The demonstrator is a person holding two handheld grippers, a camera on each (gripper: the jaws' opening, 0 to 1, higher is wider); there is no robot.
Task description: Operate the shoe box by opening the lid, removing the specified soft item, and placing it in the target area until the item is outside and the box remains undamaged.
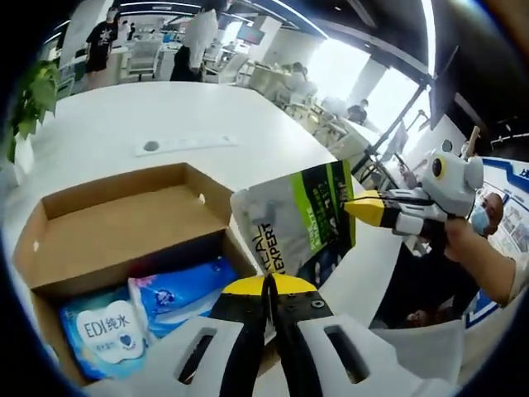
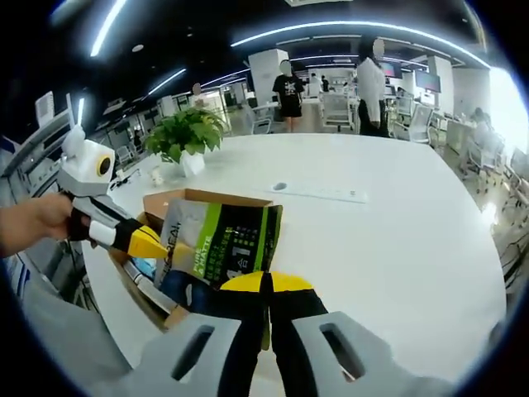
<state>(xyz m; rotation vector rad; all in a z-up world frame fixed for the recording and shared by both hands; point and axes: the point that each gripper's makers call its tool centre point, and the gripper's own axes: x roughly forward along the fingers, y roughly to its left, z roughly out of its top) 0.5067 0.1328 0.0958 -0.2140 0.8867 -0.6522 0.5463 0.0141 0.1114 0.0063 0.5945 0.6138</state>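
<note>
— Left tongs, what are they doing?

— We see their two yellow tips pressed tight together at the bottom of the left gripper view. They pinch the low edge of the pouch. The pinched bit is hidden behind the tips.

— And the right tongs?

— Pressed together too, on another edge of the same pouch. In the left gripper view they come in from the right, and a hand holds them.

— So where is the pouch?

— Up in the air between both tongs, over the front corner of the box. It is grey and green with big letters. We can read "EXPERT", but the word beside it is cut off.

— Is the box open?

— Yes, its lid is folded back. In the right gripper view the pouch covers most of the box, so we see just the brown rim there.

— What is inside?

— A blue pack with "EDI" on it, and a second blue pack just beside it. The tongs hide part of both.

— What does the box sit on?

— A big white table. A flat white strip lies farther back on it; we cannot tell what it is. A green plant stands near the table's edge. People far behind are too small to make out.
</note>
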